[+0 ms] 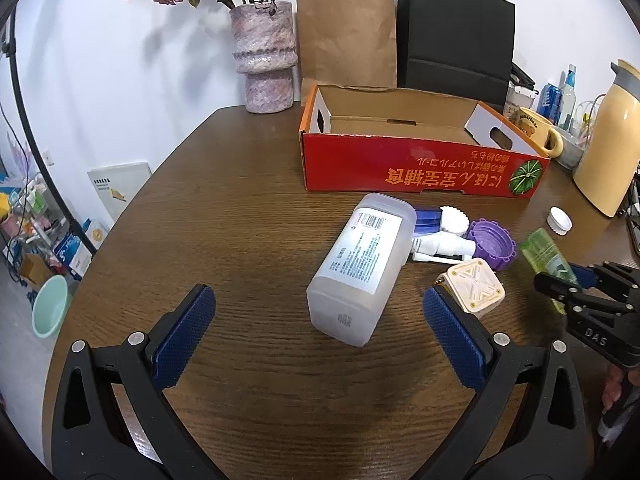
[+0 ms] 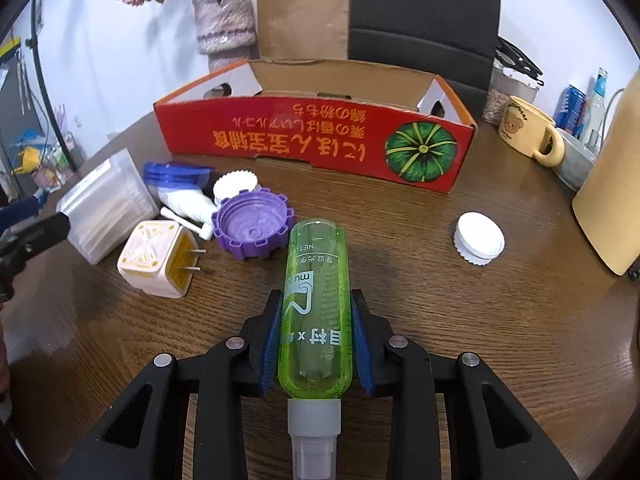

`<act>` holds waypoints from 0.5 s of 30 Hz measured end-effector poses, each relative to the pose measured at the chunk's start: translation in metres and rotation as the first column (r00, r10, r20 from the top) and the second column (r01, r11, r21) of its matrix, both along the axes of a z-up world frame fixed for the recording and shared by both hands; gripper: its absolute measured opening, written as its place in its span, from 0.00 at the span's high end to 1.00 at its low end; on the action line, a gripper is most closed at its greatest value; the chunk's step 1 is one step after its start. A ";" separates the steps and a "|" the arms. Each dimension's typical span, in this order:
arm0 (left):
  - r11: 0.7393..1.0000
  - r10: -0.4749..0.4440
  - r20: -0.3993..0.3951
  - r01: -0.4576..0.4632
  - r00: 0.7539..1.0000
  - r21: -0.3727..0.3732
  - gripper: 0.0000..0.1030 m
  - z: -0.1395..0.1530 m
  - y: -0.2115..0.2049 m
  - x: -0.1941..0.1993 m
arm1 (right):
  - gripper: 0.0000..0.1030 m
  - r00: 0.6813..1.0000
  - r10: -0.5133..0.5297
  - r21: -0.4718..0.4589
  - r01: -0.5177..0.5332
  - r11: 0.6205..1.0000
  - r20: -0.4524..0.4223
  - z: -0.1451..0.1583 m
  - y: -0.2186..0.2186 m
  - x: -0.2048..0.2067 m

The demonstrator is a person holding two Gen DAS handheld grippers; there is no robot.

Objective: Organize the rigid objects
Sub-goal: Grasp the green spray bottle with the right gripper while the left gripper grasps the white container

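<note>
My right gripper (image 2: 316,312) is shut on a green spray bottle (image 2: 316,300), its base pointing at the red cardboard box (image 2: 312,140); the bottle also shows in the left wrist view (image 1: 546,254). My left gripper (image 1: 318,312) is open, its fingers either side of a clear plastic box with a label (image 1: 362,264) lying on the table. To the right of that box lie a purple lid (image 1: 492,244), a cream plug adapter (image 1: 474,288), a white nozzle piece (image 1: 440,246), a blue lid (image 1: 426,220) and a white ribbed cap (image 1: 454,220).
The red box (image 1: 420,168) stands open and empty at the table's back. A white cap (image 2: 478,244) lies alone to the right. A vase (image 1: 264,56), paper bags (image 1: 348,40), a yellow mug (image 2: 528,132) and a cream jug (image 1: 608,136) stand behind.
</note>
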State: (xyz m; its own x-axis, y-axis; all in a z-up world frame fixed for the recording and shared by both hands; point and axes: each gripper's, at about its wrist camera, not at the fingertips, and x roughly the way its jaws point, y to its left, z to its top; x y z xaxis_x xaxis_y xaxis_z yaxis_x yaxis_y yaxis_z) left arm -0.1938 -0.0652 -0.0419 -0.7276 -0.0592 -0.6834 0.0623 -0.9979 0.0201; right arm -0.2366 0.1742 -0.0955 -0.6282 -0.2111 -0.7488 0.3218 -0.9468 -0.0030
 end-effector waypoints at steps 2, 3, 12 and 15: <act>1.000 -0.004 0.006 0.004 1.000 -0.008 0.00 -0.001 0.002 -0.005 | 0.66 1.000 -0.010 0.000 0.010 1.000 -0.021 0.003 0.001 0.002; 1.000 -0.005 0.008 0.005 1.000 -0.012 0.00 -0.002 0.003 -0.007 | 0.66 1.000 -0.013 -0.001 0.013 1.000 -0.028 0.004 0.002 0.003; 0.998 -0.015 0.017 0.016 1.000 -0.059 0.01 -0.011 0.017 -0.036 | 0.66 0.998 -0.034 -0.001 0.034 0.999 -0.061 0.009 0.004 0.005; 0.998 -0.015 0.034 0.017 0.999 -0.053 0.06 -0.018 0.020 -0.043 | 0.66 0.998 -0.036 -0.002 0.036 0.999 -0.059 0.009 0.004 0.005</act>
State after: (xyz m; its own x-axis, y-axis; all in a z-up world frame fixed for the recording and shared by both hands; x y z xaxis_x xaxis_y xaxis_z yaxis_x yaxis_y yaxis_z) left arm -0.2367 -0.0454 -0.0596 -0.7052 -0.0850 -0.7039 0.0451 -0.9962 0.0751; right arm -0.2315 0.1787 -0.0865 -0.6783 -0.1885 -0.7102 0.2871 -0.9577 -0.0201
